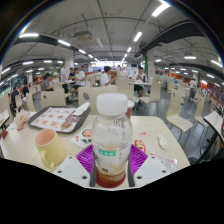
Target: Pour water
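Counter [160,132]: pale, carrying everything.
Tray [55,119]: far left on the counter.
Bottle [111,140]: upright, white cap, amber liquid low inside.
Cup [50,148]: yellow, left of the bottle.
Tool [111,158]: pinching the bottle, pads pressing both sides.

gripper [112,160]: two white finger bodies, blocky and flat-faced | inner faces: purple pads [84,157], bright, with a ridged texture | no cables or markings discernible

Canteen-like hall, rows of tables [165,135] and chairs [178,108], ceiling strip lights [137,36], people [104,76] beyond
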